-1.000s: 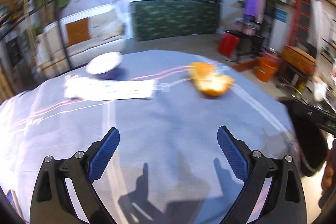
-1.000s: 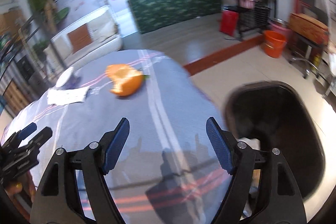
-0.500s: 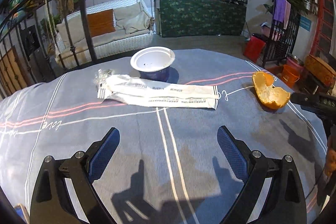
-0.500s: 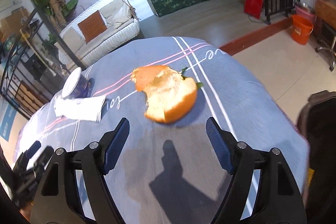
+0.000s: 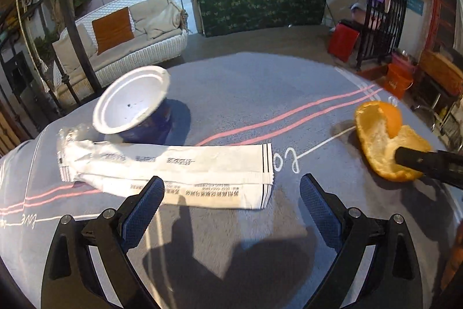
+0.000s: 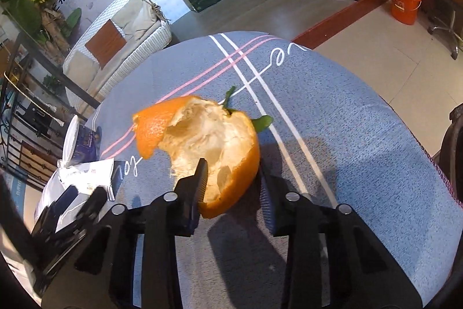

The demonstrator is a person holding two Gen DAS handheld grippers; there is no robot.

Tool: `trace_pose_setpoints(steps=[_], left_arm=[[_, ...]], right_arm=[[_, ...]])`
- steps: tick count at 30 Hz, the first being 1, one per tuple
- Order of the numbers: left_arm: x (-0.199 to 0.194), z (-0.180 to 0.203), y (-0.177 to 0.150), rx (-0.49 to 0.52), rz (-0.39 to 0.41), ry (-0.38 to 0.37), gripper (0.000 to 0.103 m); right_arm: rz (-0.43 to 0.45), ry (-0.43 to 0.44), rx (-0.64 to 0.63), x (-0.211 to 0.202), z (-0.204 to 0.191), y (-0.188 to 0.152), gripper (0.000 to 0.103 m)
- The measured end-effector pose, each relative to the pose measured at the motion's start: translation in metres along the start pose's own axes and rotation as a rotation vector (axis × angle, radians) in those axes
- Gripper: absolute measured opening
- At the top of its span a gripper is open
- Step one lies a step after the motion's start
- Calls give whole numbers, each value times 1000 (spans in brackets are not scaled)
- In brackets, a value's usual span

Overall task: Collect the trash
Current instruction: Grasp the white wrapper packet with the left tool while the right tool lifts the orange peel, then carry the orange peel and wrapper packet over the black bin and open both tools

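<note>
An orange peel (image 6: 208,146) lies on the blue tablecloth (image 6: 347,141). My right gripper (image 6: 234,178) has closed around the peel's near edge, one finger inside the peel and one outside. The peel also shows in the left wrist view (image 5: 382,135) with the right finger (image 5: 419,160) on it. A long white wrapper (image 5: 173,167) lies just ahead of my open, empty left gripper (image 5: 231,193). A white and blue empty cup (image 5: 136,106) lies tipped behind the wrapper.
The table's round edge drops to a tiled floor on the right (image 6: 376,48). A dark bin rim (image 6: 454,141) shows at the right. The left gripper (image 6: 72,207) sits over the wrapper at lower left in the right wrist view.
The right gripper moved forward onto the orange peel and narrowed its jaws around the peel's edge. The left gripper moved closer to the white wrapper and stayed open.
</note>
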State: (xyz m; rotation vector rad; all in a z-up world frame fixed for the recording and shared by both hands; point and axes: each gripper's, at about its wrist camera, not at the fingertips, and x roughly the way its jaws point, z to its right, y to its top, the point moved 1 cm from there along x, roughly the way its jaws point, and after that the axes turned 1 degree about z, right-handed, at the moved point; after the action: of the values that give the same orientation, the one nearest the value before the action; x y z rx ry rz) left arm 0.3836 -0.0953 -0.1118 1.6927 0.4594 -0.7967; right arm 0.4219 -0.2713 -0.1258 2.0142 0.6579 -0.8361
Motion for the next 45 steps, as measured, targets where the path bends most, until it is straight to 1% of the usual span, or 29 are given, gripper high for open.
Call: trace_pose_setpoints(steps=[1,2,3,4,5,7,9,10,11,12,14,17,20,28,33,38,41,45], left_arm=[[7,1,0,7,-17,20,91],[11,0,0,4,-32,30,82],[16,-3,0,-10,-57,22,69],[20,-7,-1,-31,-80,4,65],[21,-10,-2,-50,-83,-9,63],[18,-21,-2,-106,-74,-26,52],[14,-34,-2,-173,-66,-44,32],[12,-40,-3,-205,-66,-52,26],[11,-44,-5,-229,-67,-51,14],[9,-47,-6,-252,-68,-57,10],[5,-53,-11,-282,-70,-73,5],[-6,-54,-19,-295,-58,-80,4],[-26,-52,-26,-325,-36,-115,4],[-81,-39,-40,-355,44,-189,4],[-110,-24,-45,-348,95,-230,4],[-134,-2,-49,-341,116,-293,4],[-146,16,-52,-325,134,-334,4],[-160,47,-54,-269,164,-385,4]], right_arm=[[2,-1,2,0,0,0,30],[5,0,5,0,0,0,28],[7,1,6,1,0,0,27],[8,2,6,1,-1,1,24],[10,3,5,1,-2,1,21],[19,7,-2,0,-4,1,17],[39,8,-17,-6,-5,1,12],[53,12,-29,-8,-7,1,10],[60,21,-38,-10,-10,1,10],[63,25,-43,-12,-12,1,10],[64,36,-43,-16,-13,-2,10],[80,41,-61,-24,-15,-8,9],[96,52,-80,-36,-18,-14,9],[162,69,-128,-84,-15,-35,10],[198,71,-140,-117,-5,-52,10],[245,47,-136,-149,17,-72,10],[263,31,-97,-166,40,-81,10],[298,-4,-30,-191,77,-90,10]])
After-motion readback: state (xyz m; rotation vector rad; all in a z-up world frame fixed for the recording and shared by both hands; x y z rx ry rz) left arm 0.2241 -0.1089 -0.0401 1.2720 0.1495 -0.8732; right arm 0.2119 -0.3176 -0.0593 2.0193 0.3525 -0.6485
